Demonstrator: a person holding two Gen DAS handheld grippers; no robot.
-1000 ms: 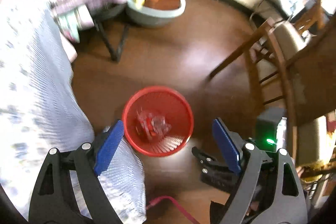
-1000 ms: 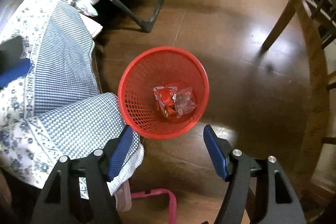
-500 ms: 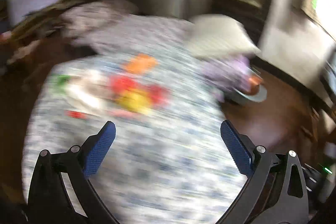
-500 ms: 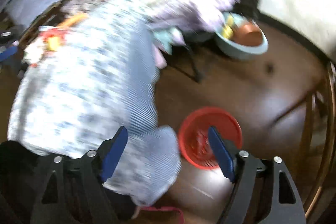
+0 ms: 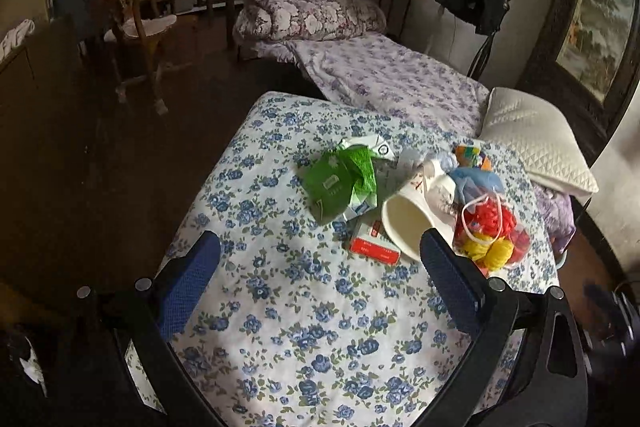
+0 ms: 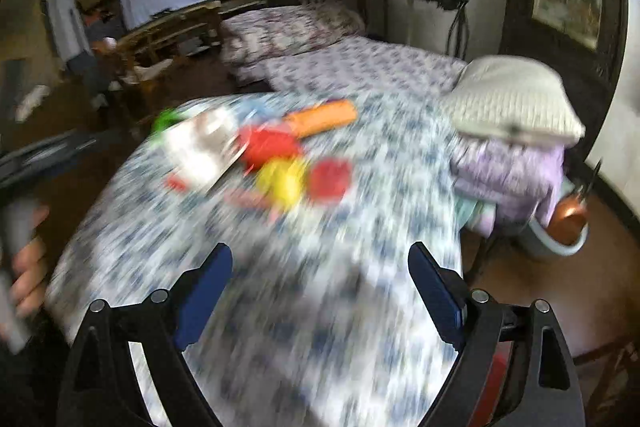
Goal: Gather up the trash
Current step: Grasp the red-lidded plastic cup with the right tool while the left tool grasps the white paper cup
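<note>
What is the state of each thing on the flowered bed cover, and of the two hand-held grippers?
Left hand-held gripper: open, empty.
Right hand-held gripper: jaws have just been opening; nothing between them.
White cup: lying on its side, mouth toward the camera.
Green wrapper: crumpled, lying beside the cup.
Red and white packet: lying flat, partly under the cup.
Clear bag of red and yellow pieces: lying against the cup.
White pillow: lying at the bed's edge.

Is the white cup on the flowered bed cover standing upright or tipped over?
Tipped over: the white cup lies on its side, its open mouth facing the camera.
</note>
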